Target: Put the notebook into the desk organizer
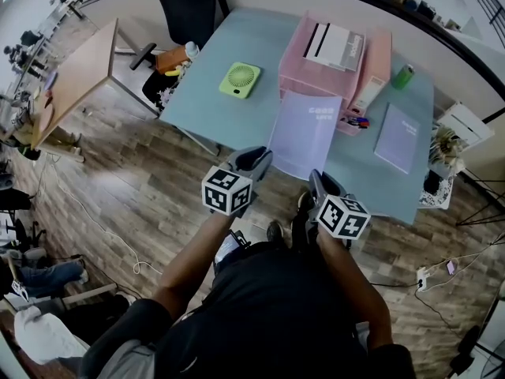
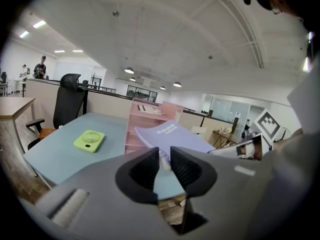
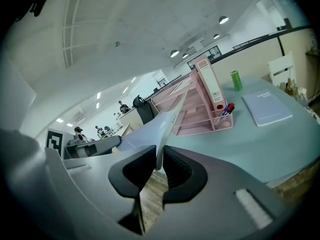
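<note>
Left gripper (image 1: 259, 156) and right gripper (image 1: 317, 178) both clamp the notebook (image 1: 302, 133), seemingly above the table (image 1: 229, 117).

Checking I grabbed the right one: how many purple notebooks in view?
2. Held notebook in left gripper and right gripper; second notebook flat on the table right of the organizer. More may be hidden.

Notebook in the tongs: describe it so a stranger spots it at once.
Find the pale blue table with the pink desk organizer on it. In front of the organizer is a lavender notebook, its near edge pinched by the left tongs and right tongs. Unlike the other lavender notebook lying flat to its right, this one is held and bears bold white lettering.
</note>
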The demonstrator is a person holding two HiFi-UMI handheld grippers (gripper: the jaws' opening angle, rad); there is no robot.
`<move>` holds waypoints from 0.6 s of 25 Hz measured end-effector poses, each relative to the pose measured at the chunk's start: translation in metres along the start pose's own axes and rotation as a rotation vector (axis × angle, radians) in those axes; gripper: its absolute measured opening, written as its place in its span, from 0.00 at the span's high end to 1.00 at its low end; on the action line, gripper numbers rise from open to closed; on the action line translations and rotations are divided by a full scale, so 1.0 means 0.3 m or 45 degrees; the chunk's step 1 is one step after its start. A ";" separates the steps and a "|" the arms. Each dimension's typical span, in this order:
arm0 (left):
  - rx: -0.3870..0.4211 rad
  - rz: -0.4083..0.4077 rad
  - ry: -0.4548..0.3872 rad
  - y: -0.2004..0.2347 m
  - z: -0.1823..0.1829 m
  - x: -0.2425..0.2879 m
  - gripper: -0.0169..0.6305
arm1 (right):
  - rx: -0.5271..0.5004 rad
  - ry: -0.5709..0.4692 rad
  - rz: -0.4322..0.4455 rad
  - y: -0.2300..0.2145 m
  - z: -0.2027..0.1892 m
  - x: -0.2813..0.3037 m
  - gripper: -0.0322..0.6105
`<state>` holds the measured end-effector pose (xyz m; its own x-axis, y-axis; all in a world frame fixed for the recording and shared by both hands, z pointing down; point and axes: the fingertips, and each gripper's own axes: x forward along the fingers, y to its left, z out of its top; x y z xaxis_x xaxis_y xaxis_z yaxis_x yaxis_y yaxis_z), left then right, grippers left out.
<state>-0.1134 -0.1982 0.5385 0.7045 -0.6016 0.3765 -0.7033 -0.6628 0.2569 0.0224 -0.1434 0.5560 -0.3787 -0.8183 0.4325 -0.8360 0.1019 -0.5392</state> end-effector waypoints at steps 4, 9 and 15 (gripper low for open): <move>0.001 -0.002 0.005 0.004 -0.002 0.008 0.77 | 0.031 -0.003 0.002 -0.008 -0.006 0.008 0.88; -0.002 -0.004 0.014 0.011 -0.010 0.023 0.77 | 0.053 0.001 0.000 -0.021 -0.021 0.021 0.88; -0.009 -0.002 0.035 0.012 -0.040 0.028 0.77 | 0.067 0.020 -0.008 -0.037 -0.050 0.029 0.88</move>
<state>-0.1113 -0.2005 0.5532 0.7030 -0.5880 0.4001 -0.7028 -0.6606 0.2640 0.0223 -0.1431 0.5766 -0.3802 -0.8099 0.4466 -0.8163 0.0668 -0.5738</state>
